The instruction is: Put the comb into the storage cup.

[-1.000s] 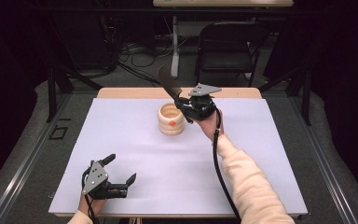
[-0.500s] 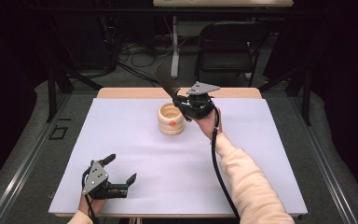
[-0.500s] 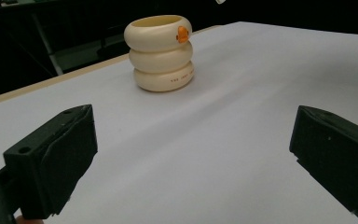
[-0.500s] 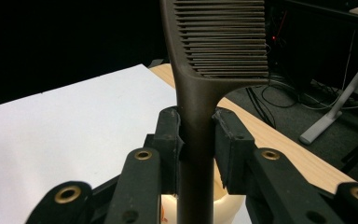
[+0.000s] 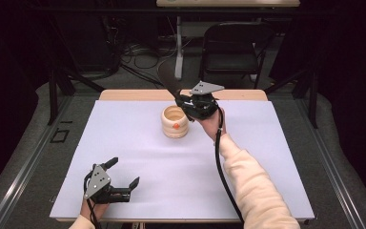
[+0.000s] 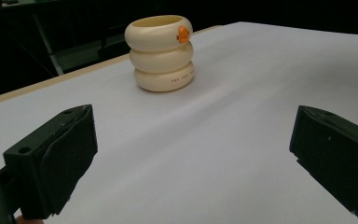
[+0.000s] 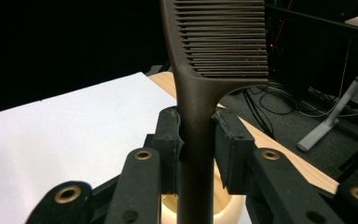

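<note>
Comb (image 7: 200,93) clamped by handle in my right gripper (image 7: 198,140), teeth end up, handle end pointing down over mouth of cream ringed holder (image 5: 175,121) near table's far edge. Judge step: dropping comb into holder.

Risks:
- Handle tip catches rim, tips holder; holder light, nothing bracing it.
- Grip on narrow handle only; comb may pivot between pads, miss mouth.
- Early release: comb bounces onto white mat (image 5: 171,181).

My left gripper (image 5: 119,183) idle near front edge, jaws spread wide, nothing between, well apart from holder; no help steadying.
</note>
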`<action>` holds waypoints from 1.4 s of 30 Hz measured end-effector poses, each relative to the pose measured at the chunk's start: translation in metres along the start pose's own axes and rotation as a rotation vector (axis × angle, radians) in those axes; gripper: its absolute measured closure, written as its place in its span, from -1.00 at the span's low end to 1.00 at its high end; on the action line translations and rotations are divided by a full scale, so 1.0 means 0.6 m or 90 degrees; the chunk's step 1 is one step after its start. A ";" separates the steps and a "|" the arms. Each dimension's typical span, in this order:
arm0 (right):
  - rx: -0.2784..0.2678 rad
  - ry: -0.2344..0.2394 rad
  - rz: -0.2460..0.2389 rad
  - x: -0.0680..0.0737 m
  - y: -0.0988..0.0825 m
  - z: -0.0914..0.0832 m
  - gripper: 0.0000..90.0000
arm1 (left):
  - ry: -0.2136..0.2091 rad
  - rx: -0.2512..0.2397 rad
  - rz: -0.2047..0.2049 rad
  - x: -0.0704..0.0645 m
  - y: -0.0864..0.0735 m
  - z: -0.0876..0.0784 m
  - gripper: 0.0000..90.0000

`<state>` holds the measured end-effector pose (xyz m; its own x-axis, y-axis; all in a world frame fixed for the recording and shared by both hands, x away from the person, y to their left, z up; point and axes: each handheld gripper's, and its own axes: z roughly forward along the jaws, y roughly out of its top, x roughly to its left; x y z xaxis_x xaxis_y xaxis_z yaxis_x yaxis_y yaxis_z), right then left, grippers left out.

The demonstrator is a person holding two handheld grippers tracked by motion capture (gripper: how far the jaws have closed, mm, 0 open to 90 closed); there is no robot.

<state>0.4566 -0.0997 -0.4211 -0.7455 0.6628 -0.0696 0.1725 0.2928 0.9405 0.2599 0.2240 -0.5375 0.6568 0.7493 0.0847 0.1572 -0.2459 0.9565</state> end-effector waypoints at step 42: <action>-0.041 -0.011 0.008 -0.002 0.016 0.031 0.61 | -0.001 -0.001 -0.001 0.001 0.000 -0.001 -0.98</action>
<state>0.4710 -0.0851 -0.4181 -0.7326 0.6777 -0.0632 0.1396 0.2406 0.9605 0.2598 0.2246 -0.5374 0.6573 0.7490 0.0833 0.1572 -0.2443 0.9569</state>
